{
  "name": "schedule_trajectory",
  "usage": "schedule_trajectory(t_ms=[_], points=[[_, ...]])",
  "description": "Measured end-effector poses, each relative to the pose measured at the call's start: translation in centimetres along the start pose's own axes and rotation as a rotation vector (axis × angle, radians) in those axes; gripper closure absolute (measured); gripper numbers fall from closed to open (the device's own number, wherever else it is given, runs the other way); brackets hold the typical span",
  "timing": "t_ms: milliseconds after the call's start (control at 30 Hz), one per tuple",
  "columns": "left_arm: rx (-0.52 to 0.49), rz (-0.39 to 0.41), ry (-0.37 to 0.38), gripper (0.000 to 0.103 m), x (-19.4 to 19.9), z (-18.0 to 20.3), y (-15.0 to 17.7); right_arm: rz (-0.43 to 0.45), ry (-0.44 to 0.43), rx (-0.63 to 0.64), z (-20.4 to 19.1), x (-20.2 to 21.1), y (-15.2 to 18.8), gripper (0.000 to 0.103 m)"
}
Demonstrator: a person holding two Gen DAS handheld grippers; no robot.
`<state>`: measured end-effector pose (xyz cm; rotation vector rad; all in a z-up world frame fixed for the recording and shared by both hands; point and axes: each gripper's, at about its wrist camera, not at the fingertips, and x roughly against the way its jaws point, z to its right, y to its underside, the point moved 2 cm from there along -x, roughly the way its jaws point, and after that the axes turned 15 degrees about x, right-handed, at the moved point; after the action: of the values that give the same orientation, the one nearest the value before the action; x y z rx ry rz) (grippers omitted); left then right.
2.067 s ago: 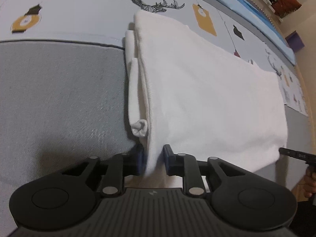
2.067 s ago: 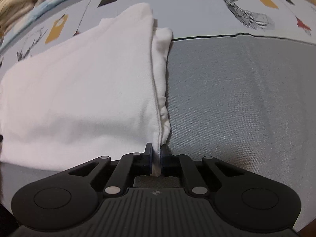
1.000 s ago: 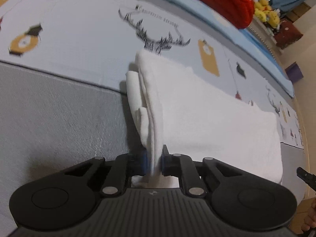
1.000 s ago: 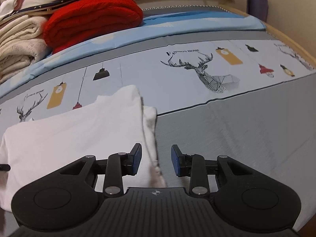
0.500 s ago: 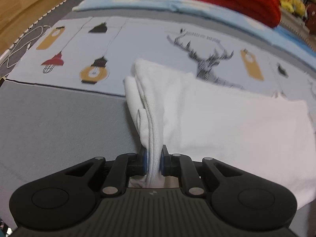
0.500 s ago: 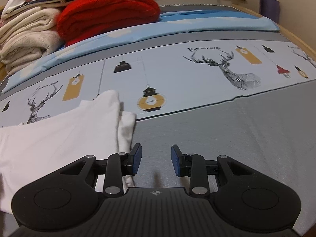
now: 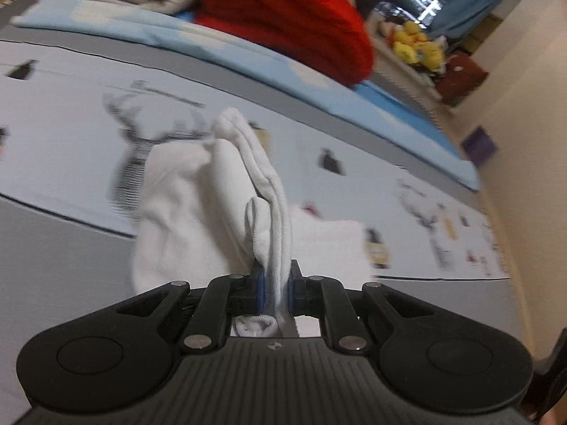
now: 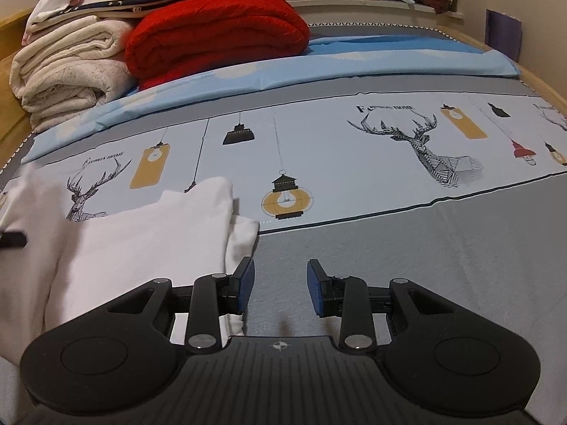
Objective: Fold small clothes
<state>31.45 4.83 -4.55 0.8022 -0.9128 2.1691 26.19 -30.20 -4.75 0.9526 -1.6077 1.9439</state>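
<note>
the left gripper (image 7: 273, 288) pinches a bunched edge of the soft white garment (image 7: 198, 212), lifting it in rounded folds over the printed bedsheet (image 7: 71, 124). the right gripper (image 8: 280, 285) stands spread and empty beside the garment's flat part (image 8: 141, 241) on smooth grey fabric.

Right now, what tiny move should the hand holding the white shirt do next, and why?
Probably carry the pinched edge across toward the open right gripper. The left gripper is clamped on the white shirt, its end lifted off the bed, so that half looks ready to fold over.
</note>
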Motion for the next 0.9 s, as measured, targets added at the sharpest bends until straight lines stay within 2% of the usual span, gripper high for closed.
schedule_trajectory(t_ms=[100,200,267,333,400,467,567,633,733,800,900], points=[[0.026,-0.044,0.075,0.087,-1.9,3.3,1.2,-0.003,0.007,0.007,0.4,0.1,0.2,0.069],[0.086,-0.128,0.217,0.067,-3.0,5.6,1.6,-0.005,0.023,0.019,0.7,0.1,0.4,0.069],[0.116,-0.116,0.301,0.064,-2.3,5.7,0.7,0.000,0.026,0.018,1.0,0.2,0.4,0.069],[0.120,-0.077,0.316,0.064,-1.2,5.1,-0.4,0.005,0.016,0.006,1.2,0.4,0.4,0.069],[0.116,-0.055,0.260,0.064,-0.6,3.8,-1.0,0.011,-0.012,-0.006,1.3,0.5,0.3,0.069],[0.107,-0.071,0.155,0.064,-0.8,2.4,-1.1,0.026,-0.054,-0.018,1.0,0.5,0.0,0.069],[-0.015,-0.155,-0.068,0.064,-2.1,1.1,0.4,0.036,-0.155,-0.065,0.1,0.1,-0.6,0.069],[-0.086,-0.205,-0.162,0.064,-2.7,0.2,1.3,0.032,-0.231,-0.098,-1.0,-0.6,-1.0,0.069],[-0.151,-0.242,-0.167,0.064,-2.6,-0.3,2.2,-0.004,-0.329,-0.119,-3.2,-2.3,-1.7,0.068],[-0.187,-0.259,-0.162,0.064,-2.4,-0.4,2.8,-0.041,-0.354,-0.124,-4.5,-3.7,-2.0,0.063],[-0.232,-0.266,-0.208,0.064,-2.1,-1.5,3.5,-0.094,-0.366,-0.129,-6.0,-6.1,-2.2,0.056]])
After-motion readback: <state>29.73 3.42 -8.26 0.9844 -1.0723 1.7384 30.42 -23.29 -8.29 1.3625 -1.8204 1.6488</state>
